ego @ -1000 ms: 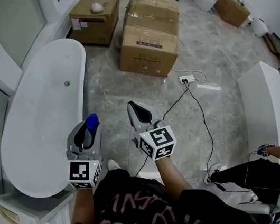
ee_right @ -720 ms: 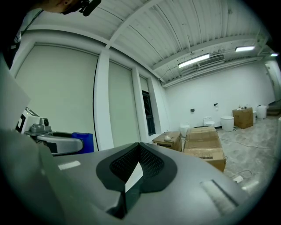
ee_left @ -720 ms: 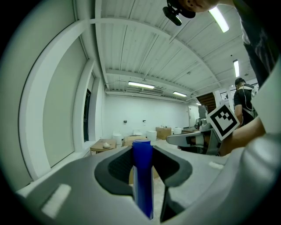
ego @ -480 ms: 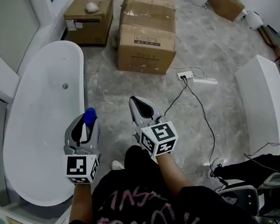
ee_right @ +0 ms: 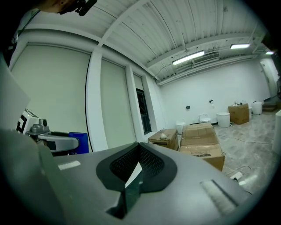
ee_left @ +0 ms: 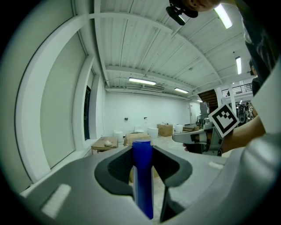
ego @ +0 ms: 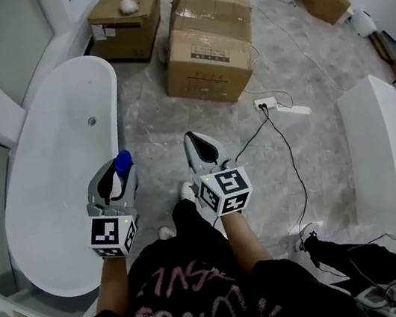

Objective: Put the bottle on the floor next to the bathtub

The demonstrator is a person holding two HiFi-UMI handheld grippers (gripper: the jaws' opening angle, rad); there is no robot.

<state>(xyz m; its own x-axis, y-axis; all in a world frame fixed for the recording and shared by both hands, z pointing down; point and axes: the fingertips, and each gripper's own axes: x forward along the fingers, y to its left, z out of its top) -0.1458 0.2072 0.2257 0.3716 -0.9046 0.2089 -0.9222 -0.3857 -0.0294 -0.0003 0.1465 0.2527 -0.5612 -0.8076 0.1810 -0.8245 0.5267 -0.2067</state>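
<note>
My left gripper (ego: 116, 177) is shut on a blue bottle (ego: 121, 162), held upright over the right rim of the white bathtub (ego: 49, 172). In the left gripper view the blue bottle (ee_left: 142, 176) stands clamped between the grey jaws, its top level with their tips. My right gripper (ego: 200, 150) is shut with nothing in it and hangs over the grey marble floor (ego: 239, 131) right of the tub. In the right gripper view the right gripper (ee_right: 137, 163) has its jaws closed together, and the blue bottle (ee_right: 79, 139) shows at left.
Cardboard boxes (ego: 208, 46) stand on the floor ahead, another box (ego: 123, 11) behind the tub's far end. A power strip (ego: 280, 107) and black cable lie right of my feet. A second white tub (ego: 379, 152) stands at right, with a seated person (ego: 369, 268) near it.
The view has shifted a little as the person stepped forward. Both grippers stay at about the same height, the left still holding the bottle. The seated person at right slid lower in view.
</note>
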